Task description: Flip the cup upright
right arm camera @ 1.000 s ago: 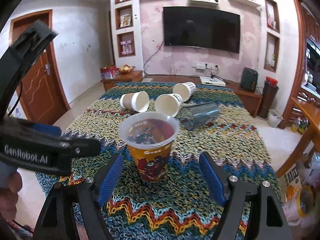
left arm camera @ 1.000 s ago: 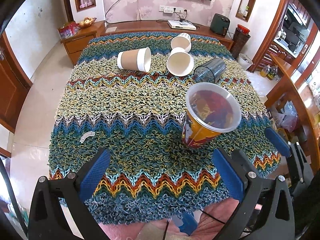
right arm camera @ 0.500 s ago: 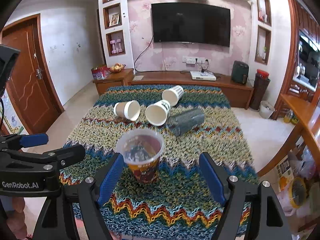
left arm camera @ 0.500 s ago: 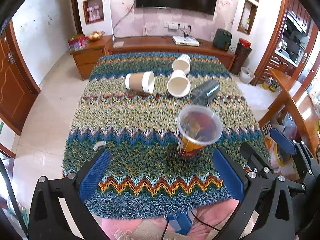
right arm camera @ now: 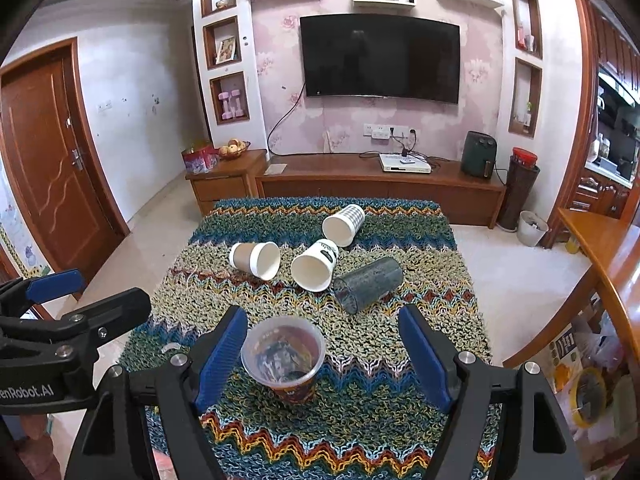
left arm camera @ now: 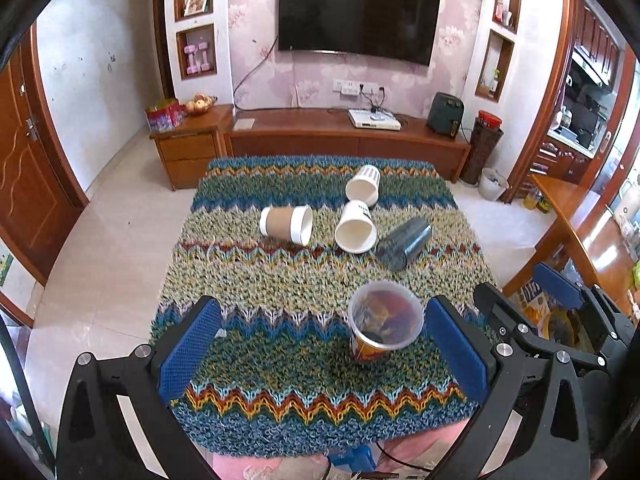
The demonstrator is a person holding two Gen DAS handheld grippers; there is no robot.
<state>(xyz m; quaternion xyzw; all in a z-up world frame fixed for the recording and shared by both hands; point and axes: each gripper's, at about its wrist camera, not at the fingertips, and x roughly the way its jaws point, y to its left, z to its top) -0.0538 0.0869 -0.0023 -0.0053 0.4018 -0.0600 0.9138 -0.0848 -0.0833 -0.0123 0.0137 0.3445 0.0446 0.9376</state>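
A printed clear plastic cup (left arm camera: 384, 322) stands upright near the front of the knitted zigzag cloth (left arm camera: 280, 280); it also shows in the right wrist view (right arm camera: 286, 362). Behind it lie a brown-sleeved paper cup (left arm camera: 286, 224), two white paper cups (left arm camera: 356, 228) (left arm camera: 363, 185) and a dark glass tumbler (left arm camera: 404, 243), all on their sides. My left gripper (left arm camera: 324, 354) is open and empty, held back above the table's front edge. My right gripper (right arm camera: 324, 360) is open and empty, its fingers either side of the upright cup without touching it.
A wooden TV cabinet (right arm camera: 380, 184) stands behind the table, a wooden door (right arm camera: 48, 168) at the left, and a wooden side table (right arm camera: 600, 248) at the right. A white bin (right arm camera: 531, 227) sits on the floor at the back right.
Both grippers have drawn back and up from the table, so the cups look smaller and farther. The upright printed cup stays standing free. Both grippers stay open.
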